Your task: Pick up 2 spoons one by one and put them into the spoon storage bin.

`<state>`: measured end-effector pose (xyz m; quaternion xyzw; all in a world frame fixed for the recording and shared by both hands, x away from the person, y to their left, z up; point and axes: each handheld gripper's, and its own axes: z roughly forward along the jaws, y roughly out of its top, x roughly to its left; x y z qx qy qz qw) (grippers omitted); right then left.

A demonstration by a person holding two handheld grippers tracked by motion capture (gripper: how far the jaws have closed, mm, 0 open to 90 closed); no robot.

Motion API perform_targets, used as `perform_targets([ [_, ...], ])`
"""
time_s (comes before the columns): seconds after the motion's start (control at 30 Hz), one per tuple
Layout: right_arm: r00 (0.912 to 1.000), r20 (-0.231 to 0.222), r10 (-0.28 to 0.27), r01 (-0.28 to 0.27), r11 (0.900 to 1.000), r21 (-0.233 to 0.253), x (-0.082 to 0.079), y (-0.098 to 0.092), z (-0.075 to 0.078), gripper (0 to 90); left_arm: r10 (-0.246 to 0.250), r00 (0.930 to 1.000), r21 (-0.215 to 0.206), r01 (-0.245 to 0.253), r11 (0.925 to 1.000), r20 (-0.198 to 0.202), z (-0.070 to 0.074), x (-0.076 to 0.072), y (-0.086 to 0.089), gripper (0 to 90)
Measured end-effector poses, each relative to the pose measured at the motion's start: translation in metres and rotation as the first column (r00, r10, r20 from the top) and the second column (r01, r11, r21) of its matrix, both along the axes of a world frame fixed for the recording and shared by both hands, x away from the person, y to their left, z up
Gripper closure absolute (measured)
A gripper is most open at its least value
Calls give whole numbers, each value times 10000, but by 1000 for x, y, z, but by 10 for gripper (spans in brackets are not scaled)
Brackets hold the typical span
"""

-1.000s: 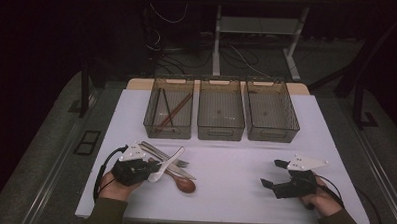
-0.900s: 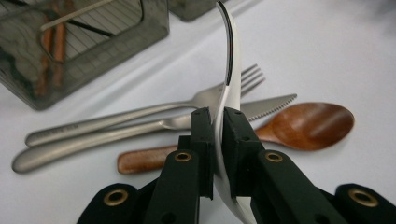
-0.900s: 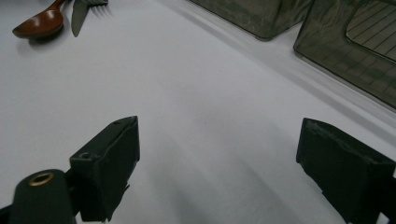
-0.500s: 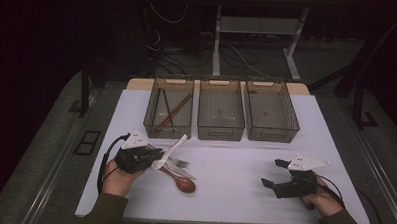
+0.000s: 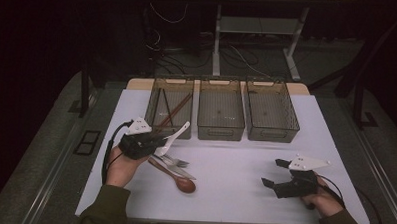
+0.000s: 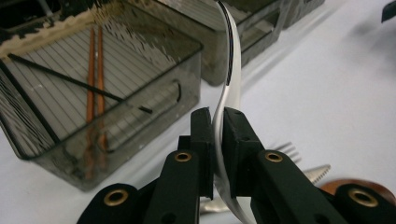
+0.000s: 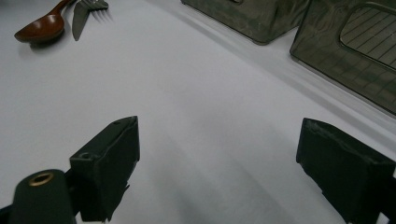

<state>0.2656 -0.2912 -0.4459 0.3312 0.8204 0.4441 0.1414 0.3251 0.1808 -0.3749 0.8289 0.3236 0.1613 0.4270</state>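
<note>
Spoon [image 6: 229,88], white, sits clamped in the left tool [image 6: 218,140], lifted off the counter [image 5: 234,168] just before the left bin [image 5: 169,108], which holds chopsticks [image 6: 95,88]. We note a fork [image 5: 177,161] and brown spoon [image 5: 184,184] lying below. Right tool [image 7: 219,172] rests apart, jaws wide.

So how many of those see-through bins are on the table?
3, in a row at the far edge: left bin holding chopsticks, middle bin, right bin. None seem hidden.
</note>
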Motion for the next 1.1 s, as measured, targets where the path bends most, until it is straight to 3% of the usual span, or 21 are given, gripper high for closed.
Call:
perform_targets([
  [0.37, 10000, 17, -27, 27, 10000, 21, 0, -1, 0, 132, -214, 9996, 76, 213, 9997, 194, 12, 24, -16, 821],
  [1.1, 10000, 69, -51, 50, 9999, 98, 0, -3, 1, 132, -927, 9949, 377, 913, 9951, 394, 25, 68, -72, 821],
])
